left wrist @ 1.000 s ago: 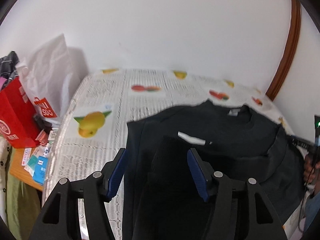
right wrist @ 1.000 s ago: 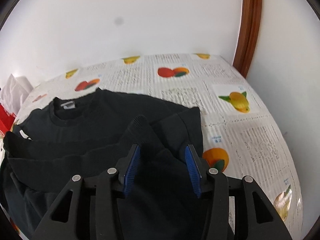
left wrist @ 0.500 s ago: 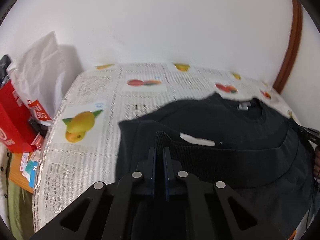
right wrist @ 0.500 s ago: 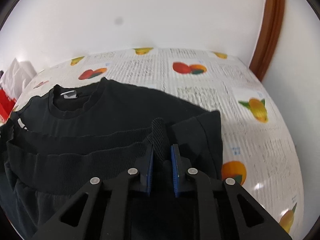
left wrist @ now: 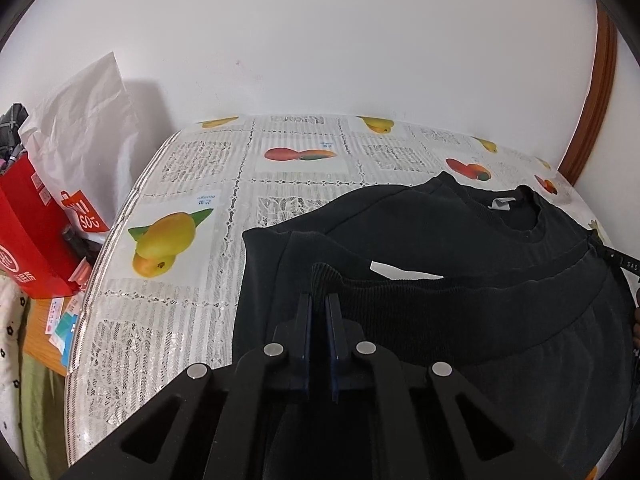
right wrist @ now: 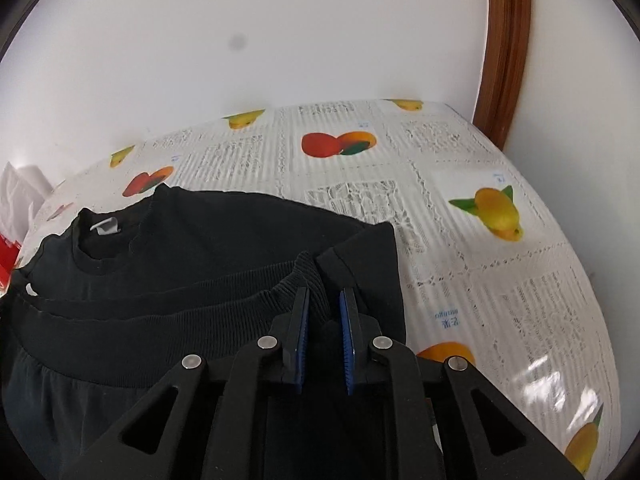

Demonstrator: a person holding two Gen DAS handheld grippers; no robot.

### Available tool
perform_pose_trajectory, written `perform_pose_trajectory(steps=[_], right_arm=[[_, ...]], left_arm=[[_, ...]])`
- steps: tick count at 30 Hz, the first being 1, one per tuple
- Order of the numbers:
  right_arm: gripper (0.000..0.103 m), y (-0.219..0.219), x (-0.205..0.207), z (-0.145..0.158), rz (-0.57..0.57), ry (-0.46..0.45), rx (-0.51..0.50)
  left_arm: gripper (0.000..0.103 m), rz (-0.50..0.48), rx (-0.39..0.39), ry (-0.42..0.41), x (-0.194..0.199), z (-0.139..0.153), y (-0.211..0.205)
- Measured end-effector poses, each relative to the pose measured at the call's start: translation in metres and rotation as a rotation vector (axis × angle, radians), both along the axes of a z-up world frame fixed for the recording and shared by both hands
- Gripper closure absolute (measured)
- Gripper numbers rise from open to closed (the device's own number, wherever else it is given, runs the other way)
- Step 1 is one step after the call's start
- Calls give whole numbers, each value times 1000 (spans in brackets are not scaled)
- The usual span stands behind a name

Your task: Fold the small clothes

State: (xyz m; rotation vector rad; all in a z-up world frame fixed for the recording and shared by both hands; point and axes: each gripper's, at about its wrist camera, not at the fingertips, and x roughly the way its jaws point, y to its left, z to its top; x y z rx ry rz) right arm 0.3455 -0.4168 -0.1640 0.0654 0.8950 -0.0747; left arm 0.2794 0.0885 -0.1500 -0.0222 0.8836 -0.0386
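A black sweatshirt [left wrist: 440,240] lies on the fruit-print tablecloth [left wrist: 200,184], collar and white neck label [left wrist: 502,203] toward the wall. Its ribbed hem [left wrist: 440,296] is folded up over the body, below a white tag [left wrist: 400,270]. My left gripper [left wrist: 319,298] is shut on the hem's left corner. In the right wrist view the sweatshirt [right wrist: 220,232] fills the left half. My right gripper [right wrist: 324,292] pinches the hem's right corner [right wrist: 308,276]; its jaws are opening slightly with the ribbed cloth still between the pads.
A red bag [left wrist: 28,232] and a white paper bag [left wrist: 92,120] stand off the table's left edge. A brown wooden frame [right wrist: 508,40] runs up the wall at the far right corner. Bare tablecloth [right wrist: 480,280] lies right of the garment.
Both grippers stood open astride the hem corners a second ago and have since closed on them. The right gripper has drifted a little, with the hem corner in it.
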Motion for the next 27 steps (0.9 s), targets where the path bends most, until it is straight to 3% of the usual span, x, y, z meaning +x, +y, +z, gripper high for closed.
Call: perform_pose_trajectory(steps=[5, 11, 16, 27], right_arm=[[74, 11, -19, 13, -12, -7, -86], [74, 27, -52, 31, -5, -27, -59], [72, 65, -84, 38, 55, -41, -45], [68, 164, -130, 29, 192, -33, 41]], left_arm=[[91, 31, -18, 18, -7, 4, 1], [72, 32, -43, 11, -29, 14, 1], [50, 19, -50, -22, -57, 26, -4], [47, 36, -79, -8, -121, 24, 9]])
